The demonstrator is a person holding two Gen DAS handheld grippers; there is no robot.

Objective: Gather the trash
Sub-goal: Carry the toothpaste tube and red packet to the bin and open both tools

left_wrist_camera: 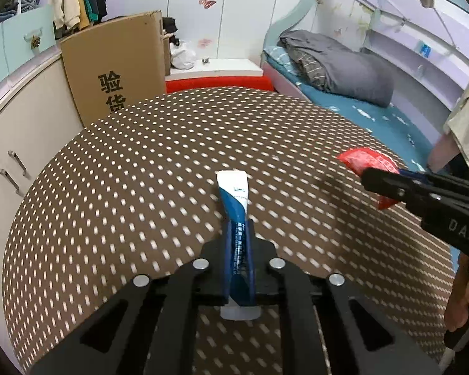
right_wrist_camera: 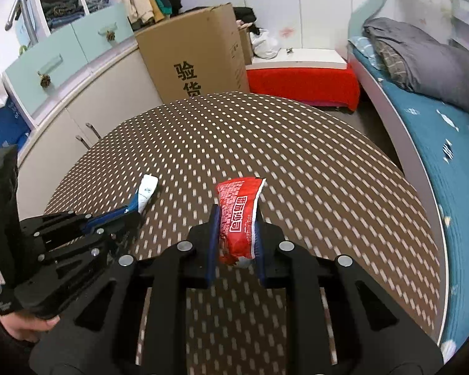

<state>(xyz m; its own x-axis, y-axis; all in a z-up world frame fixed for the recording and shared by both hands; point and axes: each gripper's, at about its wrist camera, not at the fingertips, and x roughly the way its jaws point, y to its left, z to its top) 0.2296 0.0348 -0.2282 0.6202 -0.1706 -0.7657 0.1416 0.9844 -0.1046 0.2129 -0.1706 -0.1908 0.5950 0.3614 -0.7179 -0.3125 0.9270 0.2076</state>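
Note:
A blue and white tube (left_wrist_camera: 233,200) lies lengthwise between the pads of my left gripper (left_wrist_camera: 238,228), which is shut on it above the brown dotted tablecloth (left_wrist_camera: 125,187). The tube's white cap end sticks out behind the jaws. A red snack wrapper (right_wrist_camera: 239,209) is pinched in my right gripper (right_wrist_camera: 236,218), its top flaring out past the fingertips. In the left wrist view the right gripper (left_wrist_camera: 380,184) comes in from the right with the red wrapper (left_wrist_camera: 364,159). In the right wrist view the left gripper (right_wrist_camera: 131,211) holds the tube (right_wrist_camera: 147,190) at the left.
A tall cardboard box (left_wrist_camera: 115,65) stands behind the table by white cabinets (left_wrist_camera: 22,143). A red-covered low bench (right_wrist_camera: 303,84) is at the back. The bed (right_wrist_camera: 437,137) with grey bedding (right_wrist_camera: 422,59) runs along the right. A hand (right_wrist_camera: 25,325) grips the left tool.

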